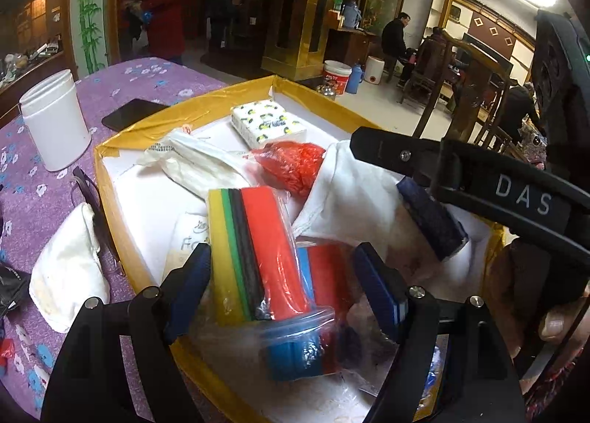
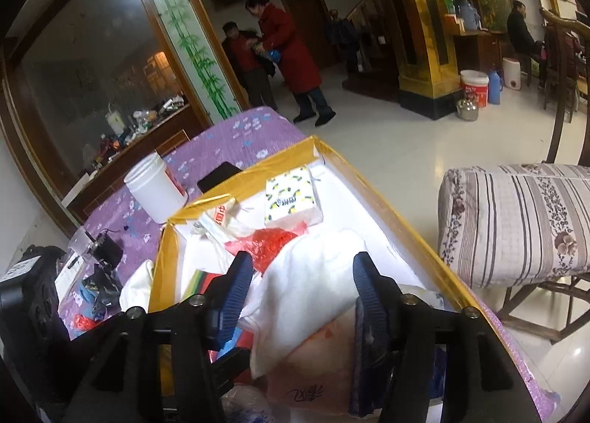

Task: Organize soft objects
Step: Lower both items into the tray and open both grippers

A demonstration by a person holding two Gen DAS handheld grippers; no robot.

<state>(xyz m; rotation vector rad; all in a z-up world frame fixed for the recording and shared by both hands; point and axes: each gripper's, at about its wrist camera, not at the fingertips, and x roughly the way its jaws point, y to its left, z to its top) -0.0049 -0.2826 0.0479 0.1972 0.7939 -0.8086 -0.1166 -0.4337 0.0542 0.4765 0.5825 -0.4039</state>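
Note:
A yellow-rimmed box [image 1: 121, 231] with a white inside holds several soft things. My left gripper [image 1: 284, 275] is open low over its near end. A clear bag of coloured sponges [image 1: 250, 249] lies between the blue pads [image 1: 191, 275], which do not press on it. My right gripper [image 2: 302, 294] is also open, astride a white cloth [image 2: 302, 283] and a pinkish bag [image 2: 313, 367]. In the left wrist view the right gripper [image 1: 383, 172] reaches in from the right over the same white cloth [image 1: 346, 187]. Further back lie a red plastic bag [image 1: 291, 165], a white plastic bag [image 1: 191, 157] and a tissue pack [image 1: 269, 122].
The box rim [image 2: 162, 260] stands on a purple flowered tablecloth [image 1: 147, 76]. Left of the box are a white jar [image 1: 55, 124], a dark phone [image 1: 129, 115] and another white cloth [image 1: 66, 275]. A striped cushion [image 2: 516, 220] lies on a chair at the right. People stand in the room behind.

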